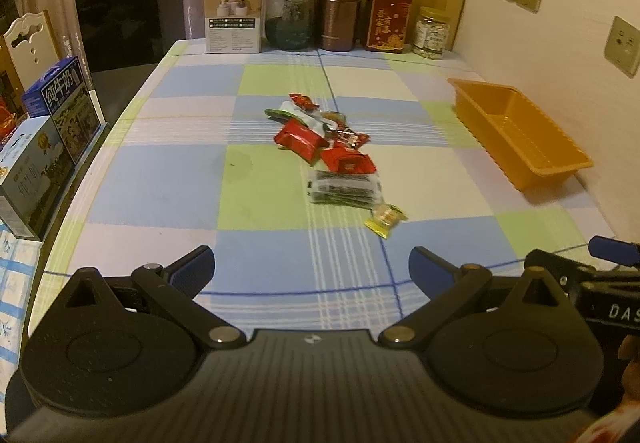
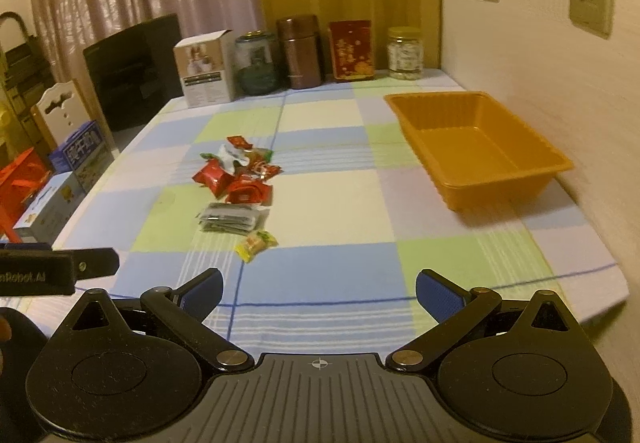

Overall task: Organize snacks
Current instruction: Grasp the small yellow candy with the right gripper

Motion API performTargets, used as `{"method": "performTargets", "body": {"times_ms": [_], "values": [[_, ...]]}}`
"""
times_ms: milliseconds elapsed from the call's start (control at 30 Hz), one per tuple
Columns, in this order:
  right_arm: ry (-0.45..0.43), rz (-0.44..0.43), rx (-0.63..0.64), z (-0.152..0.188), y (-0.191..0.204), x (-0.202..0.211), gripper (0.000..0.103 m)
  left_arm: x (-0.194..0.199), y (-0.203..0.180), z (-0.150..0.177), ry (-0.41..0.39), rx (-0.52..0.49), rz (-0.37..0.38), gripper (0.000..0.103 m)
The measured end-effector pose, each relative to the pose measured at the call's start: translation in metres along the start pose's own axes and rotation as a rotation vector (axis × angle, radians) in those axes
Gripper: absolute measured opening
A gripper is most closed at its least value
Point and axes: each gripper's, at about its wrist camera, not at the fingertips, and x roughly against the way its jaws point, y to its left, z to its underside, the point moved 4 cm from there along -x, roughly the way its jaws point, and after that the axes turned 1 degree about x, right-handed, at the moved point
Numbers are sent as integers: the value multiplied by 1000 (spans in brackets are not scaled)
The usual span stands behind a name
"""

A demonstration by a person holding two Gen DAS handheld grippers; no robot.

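Your left gripper and right gripper hover side by side above the table's near edge, both spread wide and holding nothing. One snack pile lies mid-table; one empty orange tray sits well apart by the wall.

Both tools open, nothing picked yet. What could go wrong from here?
1. The snack pile is overlapped, so a grasp on a red packet may drag its neighbours along.
2. The yellow candy and dark flat pack lie flat on the tablecloth; the fingers may pinch cloth instead.
3. The orange tray looks light and may slide on a nudge.
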Motion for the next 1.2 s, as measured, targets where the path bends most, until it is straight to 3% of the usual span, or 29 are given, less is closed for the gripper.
{"method": "performTargets", "body": {"times_ms": [67,133,333,600,800,1033,1200], "values": [[4,-4,4,0,2,-11,102,-8,5,-3,1,6,-2,103],[16,-19,-1,1,5,-21,88,-16,9,-6,3,10,-7,103],[67,-80,-3,2,19,-64,69,-42,23,-18,16,32,-18,103],[104,-105,3,-4,36,-129,58,-80,41,-38,36,87,-22,103],[138,-117,10,-5,46,-166,56,-99,47,-40,54,108,-10,103],[88,-77,86,-10,65,-186,52,-112,52,-38,73,130,-7,103],[70,-13,184,-7,73,-189,35,-115,53,-37,80,126,-10,103]]}}
